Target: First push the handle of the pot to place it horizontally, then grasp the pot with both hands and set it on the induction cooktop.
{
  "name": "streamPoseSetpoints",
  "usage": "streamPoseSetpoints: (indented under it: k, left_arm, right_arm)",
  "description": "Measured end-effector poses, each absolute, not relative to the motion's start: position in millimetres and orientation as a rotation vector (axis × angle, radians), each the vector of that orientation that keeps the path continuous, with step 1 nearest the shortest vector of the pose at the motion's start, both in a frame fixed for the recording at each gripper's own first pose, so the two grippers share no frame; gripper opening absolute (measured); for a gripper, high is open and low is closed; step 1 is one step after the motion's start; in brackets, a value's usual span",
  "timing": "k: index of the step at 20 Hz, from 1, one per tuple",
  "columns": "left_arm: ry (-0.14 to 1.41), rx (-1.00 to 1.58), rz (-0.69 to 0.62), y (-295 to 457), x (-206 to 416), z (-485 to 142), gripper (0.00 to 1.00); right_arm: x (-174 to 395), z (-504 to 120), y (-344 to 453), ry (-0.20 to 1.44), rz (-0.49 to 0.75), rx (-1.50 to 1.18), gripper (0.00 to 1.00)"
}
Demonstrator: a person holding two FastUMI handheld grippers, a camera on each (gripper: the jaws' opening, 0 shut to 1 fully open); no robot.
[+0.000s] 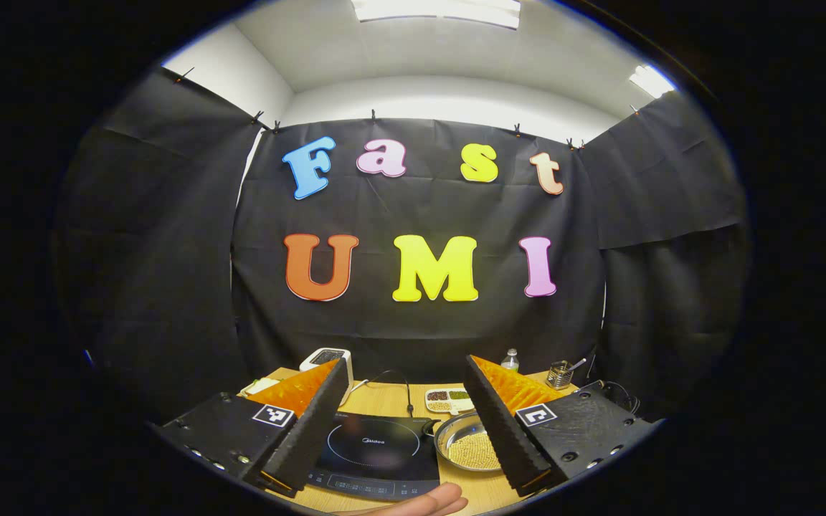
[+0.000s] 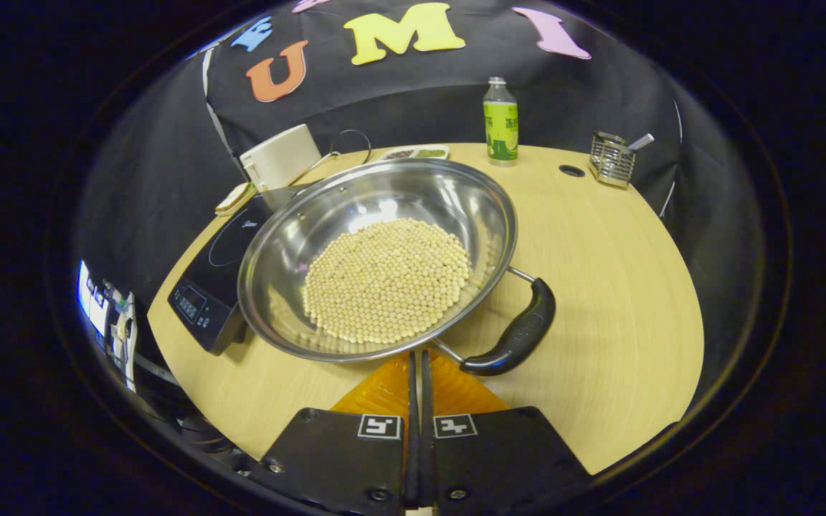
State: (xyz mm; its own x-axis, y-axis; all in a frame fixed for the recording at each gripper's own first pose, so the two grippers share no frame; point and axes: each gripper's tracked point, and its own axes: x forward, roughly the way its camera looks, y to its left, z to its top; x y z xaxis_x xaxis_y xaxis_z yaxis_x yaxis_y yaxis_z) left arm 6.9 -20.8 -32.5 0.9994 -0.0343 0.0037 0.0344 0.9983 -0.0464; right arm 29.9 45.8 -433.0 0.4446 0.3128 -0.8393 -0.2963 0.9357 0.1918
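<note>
Pot (image 2: 377, 258) touching right tool (image 2: 417, 358), fingers together

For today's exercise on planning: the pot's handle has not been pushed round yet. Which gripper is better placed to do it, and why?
The right gripper. It sits shut, low at the pot rim, with the handle just beside its tips. The left gripper hangs open, higher up and farther back, above the induction cooktop.
</note>
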Motion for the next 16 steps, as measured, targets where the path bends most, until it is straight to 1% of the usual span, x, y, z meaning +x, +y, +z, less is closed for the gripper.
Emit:
streamPoseSetpoints:
  k: [1, 2, 4, 5, 6, 11, 16]
  left_arm:
    - [-0.002, -0.04, -0.035, -20.5, 13.8, -31.6, 0.96]
    - [-0.001, -0.039, -0.034, -21.1, 20.4, -33.1, 0.96]
    - [0.004, -0.07, -0.037, -22.9, 30.5, -33.5, 0.96]
    - [0.004, -0.086, -0.052, -26.8, 35.6, -33.2, 0.96]
    - [0.009, -0.093, -0.057, -27.4, 41.0, -34.6, 0.96]
    - [0.027, -0.076, -0.024, -23.9, 65.2, -39.5, 0.95]
    - [0.088, -0.07, 0.012, -19.5, 87.7, -57.8, 0.95]
  right_arm:
    - [32.5, -435.8, 42.4, 1.048, 0.372, 0.019, 0.04]
    - [36.2, -437.9, 38.1, 1.053, 0.366, 0.029, 0.04]
    - [39.3, -440.6, 32.6, 1.075, 0.365, 0.07, 0.04]
    - [41.4, -440.3, 31.2, 1.082, 0.37, 0.089, 0.02]
    - [44.7, -439.7, 29.6, 1.086, 0.369, 0.103, 0.04]
    - [66.0, -434.5, 17.6, 1.073, 0.366, 0.103, 0.04]
    - [88.2, -436.4, 2.9, 1.082, 0.332, 0.121, 0.04]
